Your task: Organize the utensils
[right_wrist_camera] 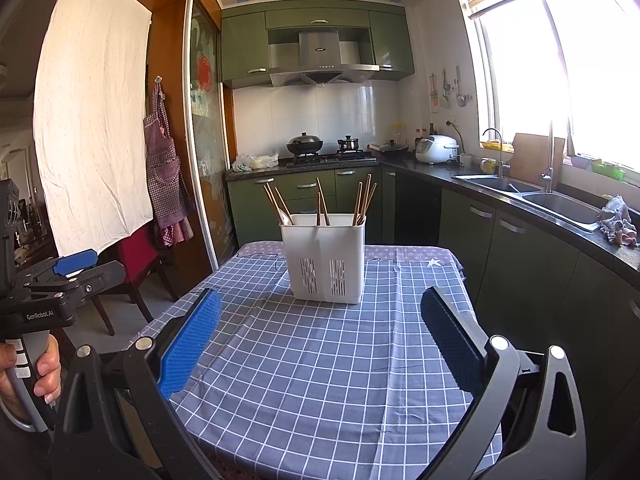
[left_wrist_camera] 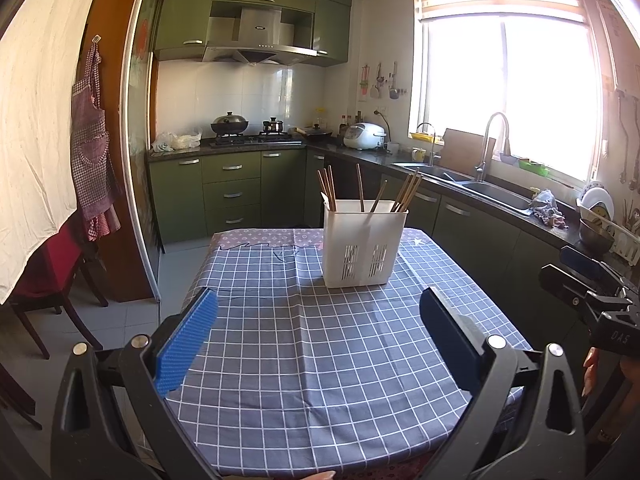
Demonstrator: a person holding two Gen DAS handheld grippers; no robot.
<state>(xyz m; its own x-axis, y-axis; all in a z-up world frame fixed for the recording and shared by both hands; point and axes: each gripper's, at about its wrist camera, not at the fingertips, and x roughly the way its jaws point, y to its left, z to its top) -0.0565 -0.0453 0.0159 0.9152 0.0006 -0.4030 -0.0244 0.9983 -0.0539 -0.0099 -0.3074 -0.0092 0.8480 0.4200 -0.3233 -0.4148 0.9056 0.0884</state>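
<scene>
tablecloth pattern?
The tablecloth is grey-blue with a white grid check; a starred grey-pink cloth shows at its far edge. Clearest in the right wrist view.

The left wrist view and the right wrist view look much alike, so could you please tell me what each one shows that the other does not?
Only the left wrist view shows the dish rack with a bowl and plate on the counter at far right, and the right gripper seen from the side.

Only the right wrist view shows the left gripper from the side, with the hand on its handle.

Both show the white utensil holder standing on the checked tablecloth with chopsticks in it, open blue-padded fingers, the sink and stove.
</scene>
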